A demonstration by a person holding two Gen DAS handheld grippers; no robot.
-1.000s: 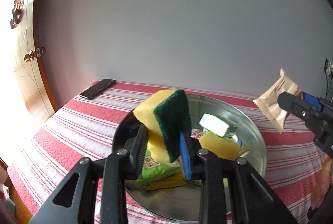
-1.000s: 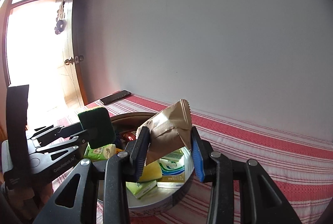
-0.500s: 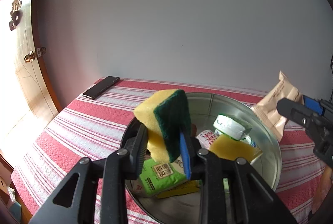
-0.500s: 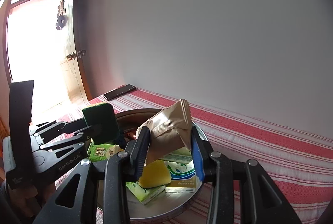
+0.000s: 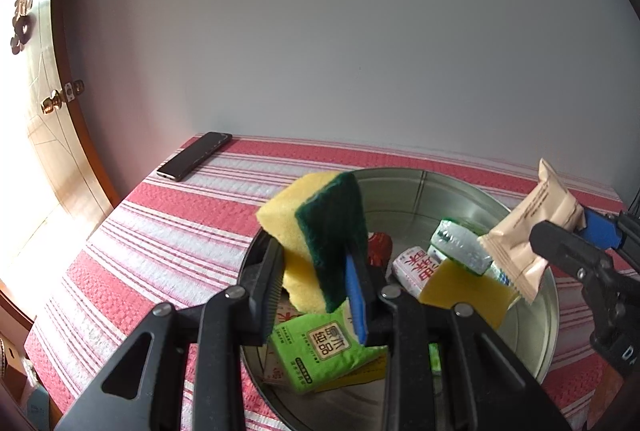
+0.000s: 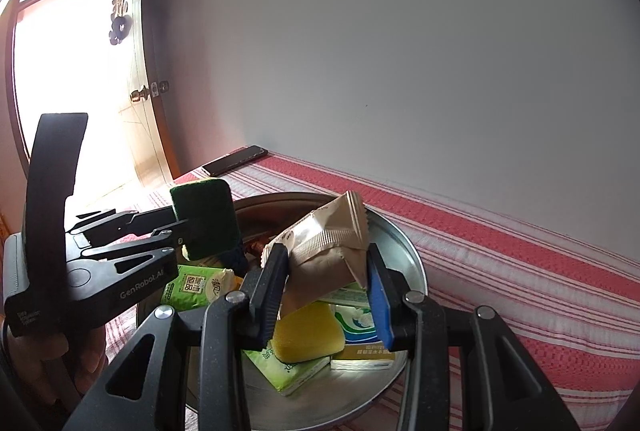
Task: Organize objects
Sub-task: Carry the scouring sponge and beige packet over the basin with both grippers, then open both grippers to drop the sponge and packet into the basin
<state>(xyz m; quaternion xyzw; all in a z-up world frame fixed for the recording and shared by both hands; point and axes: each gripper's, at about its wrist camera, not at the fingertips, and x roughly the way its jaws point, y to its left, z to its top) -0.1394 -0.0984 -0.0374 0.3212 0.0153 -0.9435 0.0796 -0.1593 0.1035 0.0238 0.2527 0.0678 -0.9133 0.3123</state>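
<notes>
The metal basin (image 5: pixel 420 187) is holding tissue packs (image 5: pixel 320 355) and a yellow sponge (image 6: pixel 306 335). Left gripper (image 5: pixel 316 295) is clamping a green-backed sponge (image 5: pixel 320 235), right gripper (image 6: pixel 328 295) a tan snack packet (image 6: pixel 328 243); only the right wrist view is showing a hand (image 6: pixel 86 363).

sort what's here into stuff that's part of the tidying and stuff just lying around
Part of the job:
- sponge, clamped in the left gripper
- beige snack packet, clamped in the right gripper
- metal basin with the packs already in it

Just lying about:
- phone
- striped tablecloth
</notes>
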